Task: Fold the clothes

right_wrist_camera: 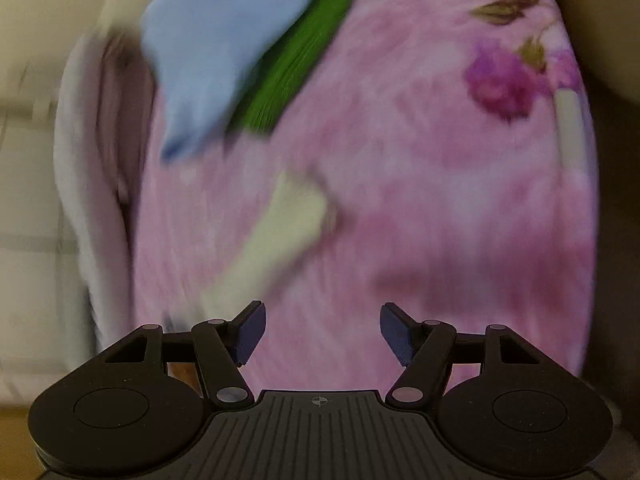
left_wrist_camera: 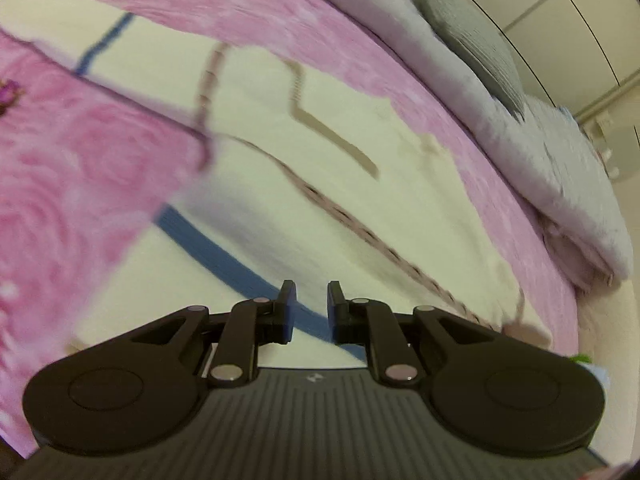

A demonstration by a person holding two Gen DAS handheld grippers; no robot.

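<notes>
The jaws of the left gripper (left_wrist_camera: 311, 306) stand a narrow gap apart with nothing between them, and those of the right gripper (right_wrist_camera: 322, 330) are spread wide, also holding nothing. Both hang over a bed.

Under the left gripper lies the cream-white knitted garment with blue bands and brownish-pink trim lines (left_wrist_camera: 280, 168), spread flat across the bed. One blue band (left_wrist_camera: 224, 260) runs slantwise just beyond the left fingertips, and a second, thinner blue stripe (left_wrist_camera: 100, 46) crosses a narrow part of the garment that reaches toward the far left. A dotted brownish line (left_wrist_camera: 360, 236) runs along the body of the garment toward the right. In the right wrist view only a blurred cream strip of cloth (right_wrist_camera: 280, 232) shows, just ahead of the left-hand fingertip; whether it belongs to the same garment cannot be told.

The garment rests on a pink floral bedspread (left_wrist_camera: 72, 184), with purple flowers printed near one edge (right_wrist_camera: 504, 80). Farther off in the right wrist view, a light blue cloth (right_wrist_camera: 216, 40) lies partly over a bright green cloth (right_wrist_camera: 292, 76), both blurred. Along the far side of the bed, a pale grey-lilac folded blanket (left_wrist_camera: 500, 112) lies in a long heap with a grey ribbed cushion (left_wrist_camera: 472, 36) against it. Beyond stand pale cabinet doors (left_wrist_camera: 560, 12).
</notes>
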